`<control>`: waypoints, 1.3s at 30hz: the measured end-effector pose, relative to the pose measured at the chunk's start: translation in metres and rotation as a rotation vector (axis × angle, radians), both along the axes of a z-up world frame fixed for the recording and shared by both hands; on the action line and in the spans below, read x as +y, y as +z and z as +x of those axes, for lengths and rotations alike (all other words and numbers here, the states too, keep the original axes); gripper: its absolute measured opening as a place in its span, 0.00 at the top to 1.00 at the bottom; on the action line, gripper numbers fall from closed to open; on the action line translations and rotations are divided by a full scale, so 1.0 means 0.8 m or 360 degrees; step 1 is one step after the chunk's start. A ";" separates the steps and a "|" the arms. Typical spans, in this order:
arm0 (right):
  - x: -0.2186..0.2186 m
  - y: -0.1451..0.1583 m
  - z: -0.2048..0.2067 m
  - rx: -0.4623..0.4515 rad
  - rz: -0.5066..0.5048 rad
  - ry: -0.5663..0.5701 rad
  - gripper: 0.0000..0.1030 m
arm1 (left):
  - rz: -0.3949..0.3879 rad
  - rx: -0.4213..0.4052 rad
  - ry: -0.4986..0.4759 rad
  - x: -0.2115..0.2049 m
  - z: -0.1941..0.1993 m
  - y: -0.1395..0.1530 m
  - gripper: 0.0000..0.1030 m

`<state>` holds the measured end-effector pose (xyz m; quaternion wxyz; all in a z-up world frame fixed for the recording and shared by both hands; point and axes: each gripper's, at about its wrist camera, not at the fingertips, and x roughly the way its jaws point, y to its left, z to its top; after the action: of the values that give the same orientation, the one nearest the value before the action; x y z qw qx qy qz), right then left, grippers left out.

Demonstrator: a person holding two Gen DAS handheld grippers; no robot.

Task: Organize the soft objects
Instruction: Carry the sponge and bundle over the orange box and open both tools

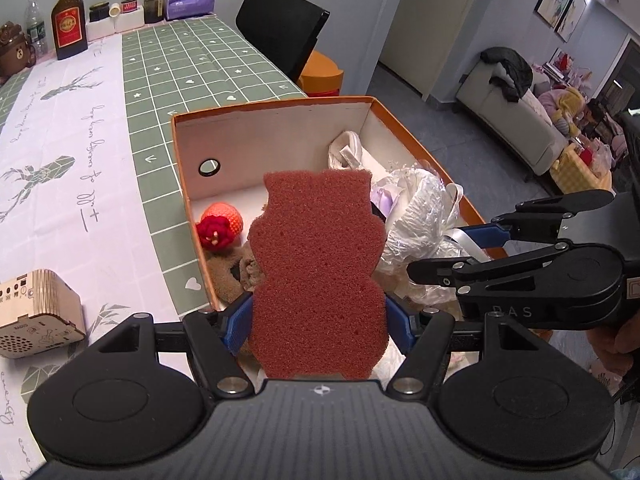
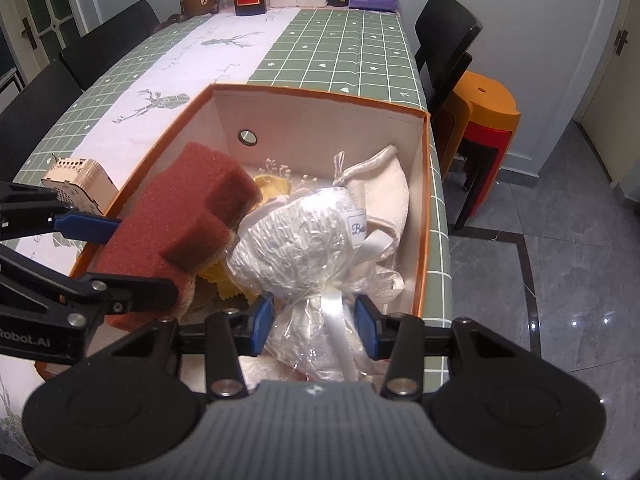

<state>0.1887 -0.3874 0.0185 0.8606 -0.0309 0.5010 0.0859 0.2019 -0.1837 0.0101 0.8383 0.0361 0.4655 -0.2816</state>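
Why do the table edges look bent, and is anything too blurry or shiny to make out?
Left wrist view: the fisheye lens bows the tablecloth grid and darkens the corners; the red sponge stays sharp. Right wrist view: the orange box rim curves the same way, the clear wrapped bundle crinkles with soft glare, and ceiling lights reflect off the polished floor. Nothing is badly blurred.

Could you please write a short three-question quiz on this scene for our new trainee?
1. True or false: the left gripper holds the red sponge over the orange box.
2. What does the right gripper grip? A. a towel B. the cellophane-wrapped white bundle C. a bottle
3. Name the knitted item in the box's corner, seen from the left wrist.

Key: 1 true. 2 B. 3 the knitted strawberry.
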 end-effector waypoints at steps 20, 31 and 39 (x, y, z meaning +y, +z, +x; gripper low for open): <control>0.020 -0.027 0.000 0.0066 -0.0285 0.0320 0.57 | 0.0406 -0.0170 -0.0256 -0.051 -0.013 -0.022 0.23; 0.026 -0.029 0.001 0.0072 -0.0358 0.0391 0.54 | 0.0462 -0.0209 -0.0294 -0.053 -0.019 -0.026 0.20; 0.031 -0.011 -0.005 0.0030 -0.0369 0.0435 0.44 | 0.0339 -0.0251 -0.0276 -0.034 -0.022 0.000 0.13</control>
<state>0.1846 -0.3628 0.0095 0.8269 -0.1970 0.5066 0.1442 0.1842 -0.2108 0.0098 0.8362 0.1868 0.4206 -0.2983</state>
